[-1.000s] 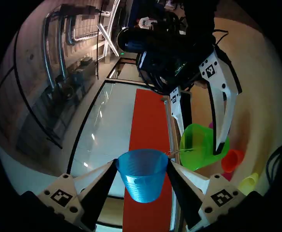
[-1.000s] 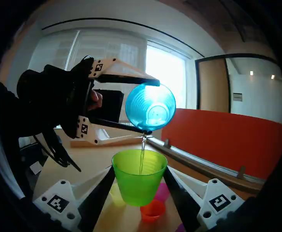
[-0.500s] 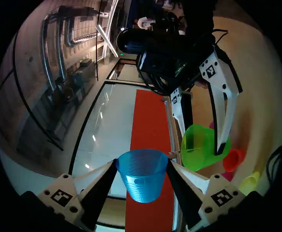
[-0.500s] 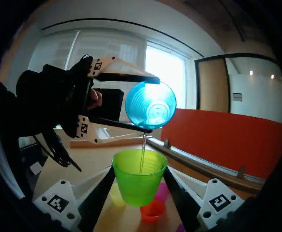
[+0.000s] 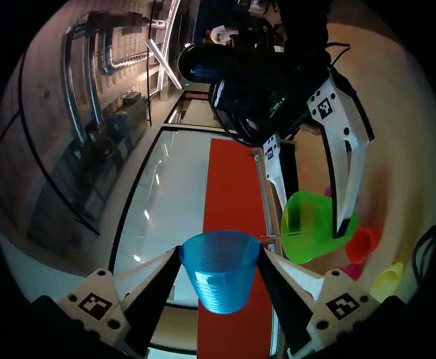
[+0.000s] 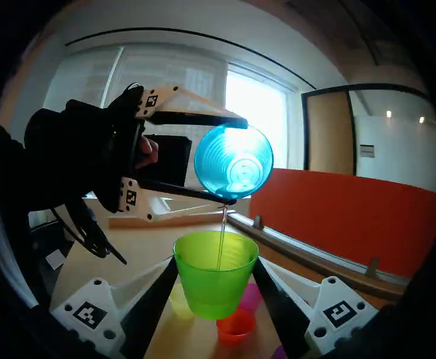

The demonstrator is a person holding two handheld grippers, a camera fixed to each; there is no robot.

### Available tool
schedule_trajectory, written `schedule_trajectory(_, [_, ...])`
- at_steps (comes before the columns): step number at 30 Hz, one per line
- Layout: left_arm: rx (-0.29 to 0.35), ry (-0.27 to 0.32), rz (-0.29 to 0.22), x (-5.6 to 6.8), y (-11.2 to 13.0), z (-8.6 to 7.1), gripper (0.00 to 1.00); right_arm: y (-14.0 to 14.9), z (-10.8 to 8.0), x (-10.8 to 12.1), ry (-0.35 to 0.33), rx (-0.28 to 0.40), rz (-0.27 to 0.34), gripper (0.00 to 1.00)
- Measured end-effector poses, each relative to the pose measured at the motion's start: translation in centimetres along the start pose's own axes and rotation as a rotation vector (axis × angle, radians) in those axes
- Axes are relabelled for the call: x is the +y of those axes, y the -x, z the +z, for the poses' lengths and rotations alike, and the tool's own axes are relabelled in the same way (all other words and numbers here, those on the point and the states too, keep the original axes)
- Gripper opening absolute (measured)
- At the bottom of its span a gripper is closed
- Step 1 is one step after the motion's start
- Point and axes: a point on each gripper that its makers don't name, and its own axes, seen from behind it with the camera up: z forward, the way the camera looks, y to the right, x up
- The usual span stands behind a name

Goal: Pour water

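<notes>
Two cups are held: the left gripper (image 5: 219, 266) pinches a blue cup (image 6: 234, 160) tipped on its side, axis near level, a thin water stream (image 6: 222, 236) falling into the upright green cup (image 5: 310, 227) pinched by the right gripper (image 6: 215, 269) below. Three small cups (image 6: 235, 326) (orange, yellow, pink) stand on the table (image 6: 140, 251).

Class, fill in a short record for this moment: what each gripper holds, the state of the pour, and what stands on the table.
left gripper: shut on blue cup, tipped sideways
right gripper: shut on green cup, upright
water: thin stream from blue cup into green cup
table: orange cup stands below green cup
</notes>
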Motion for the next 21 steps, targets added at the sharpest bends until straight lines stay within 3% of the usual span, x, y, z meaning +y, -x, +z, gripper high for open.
schedule_trajectory(21, [0.002, -0.003, 0.038, -0.17, -0.16, 0.08, 0.89, -0.25, -0.01, -0.01, 0.0, 0.004, -0.001, 0.9])
